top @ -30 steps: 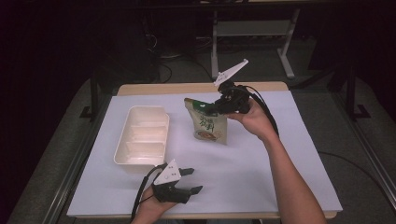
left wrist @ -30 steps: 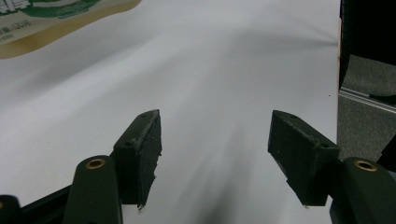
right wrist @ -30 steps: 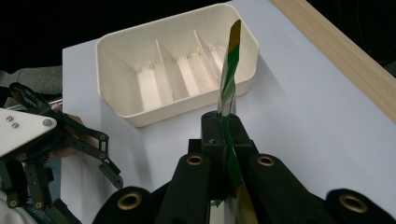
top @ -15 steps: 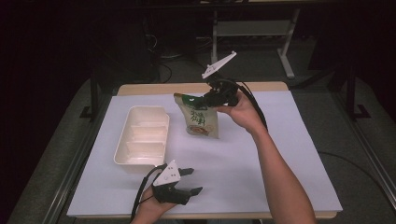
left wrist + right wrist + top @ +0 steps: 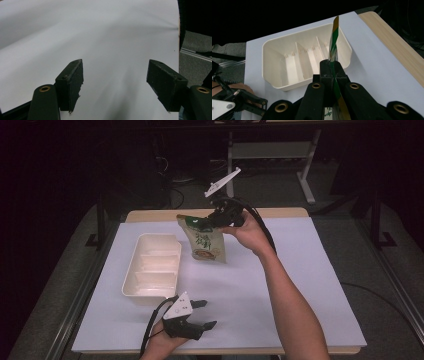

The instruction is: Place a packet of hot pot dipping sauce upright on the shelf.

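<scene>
We held the green printed foil pouch [image 5: 204, 239] clamped by its top edge in the right gripper [image 5: 212, 222], lifted at upper centre of the high view. The cream divided plastic tray [image 5: 151, 272] to its left was empty, so placing remained. Our left gripper [image 5: 204, 314], at the bottom, had just been opening and gaped with nothing between its jaws.

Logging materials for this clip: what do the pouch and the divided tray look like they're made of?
Pouch: seemingly thin flexible plastic film, glossy and printed green and yellow; it hangs flat from the right hand-held gripper, which pinches its thin edge.
Divided tray: apparently rigid moulded plastic, cream with a smooth, slightly satin finish; its thin dividers and rounded corners suggest moulding, though coated pulp can't be ruled out.
</scene>
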The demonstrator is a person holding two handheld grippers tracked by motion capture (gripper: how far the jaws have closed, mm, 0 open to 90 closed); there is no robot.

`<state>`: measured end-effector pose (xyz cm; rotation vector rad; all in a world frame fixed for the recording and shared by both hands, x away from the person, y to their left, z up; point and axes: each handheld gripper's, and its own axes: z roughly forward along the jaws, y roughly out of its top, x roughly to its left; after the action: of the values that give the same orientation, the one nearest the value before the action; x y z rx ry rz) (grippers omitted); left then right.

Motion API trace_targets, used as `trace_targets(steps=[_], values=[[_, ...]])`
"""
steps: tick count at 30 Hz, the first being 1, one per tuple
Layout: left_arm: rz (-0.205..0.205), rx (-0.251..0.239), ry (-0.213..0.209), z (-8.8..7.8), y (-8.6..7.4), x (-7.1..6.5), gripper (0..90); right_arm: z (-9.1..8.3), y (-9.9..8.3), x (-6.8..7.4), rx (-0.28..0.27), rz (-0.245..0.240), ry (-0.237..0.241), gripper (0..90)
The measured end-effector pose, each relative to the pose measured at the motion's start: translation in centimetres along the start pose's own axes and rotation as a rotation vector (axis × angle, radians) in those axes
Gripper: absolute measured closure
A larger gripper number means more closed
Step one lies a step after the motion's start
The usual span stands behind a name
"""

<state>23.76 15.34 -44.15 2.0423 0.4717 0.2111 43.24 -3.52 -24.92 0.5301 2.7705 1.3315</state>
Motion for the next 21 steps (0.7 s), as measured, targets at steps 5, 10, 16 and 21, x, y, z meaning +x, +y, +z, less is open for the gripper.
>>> trace_targets(steps=[5,10,16,21], values=[[-0.001,0.001,-0.001,0.0,0.0,0.0,29.1,0.4,0.7,-0.2,-0.007,-0.003,0.003,89.2],[0.004,0.006,-0.002,0.1,-0.1,0.0,28.9,0.7,1.3,-0.4,-0.010,-0.008,0.000,89.2],[0.000,0.007,-0.007,0.1,-0.2,0.2,28.5,1.2,1.9,-0.6,-0.016,-0.002,0.001,89.2],[-0.005,0.005,-0.011,0.2,-0.3,0.2,28.1,2.0,2.8,-0.8,-0.010,-0.007,0.009,89.2]])
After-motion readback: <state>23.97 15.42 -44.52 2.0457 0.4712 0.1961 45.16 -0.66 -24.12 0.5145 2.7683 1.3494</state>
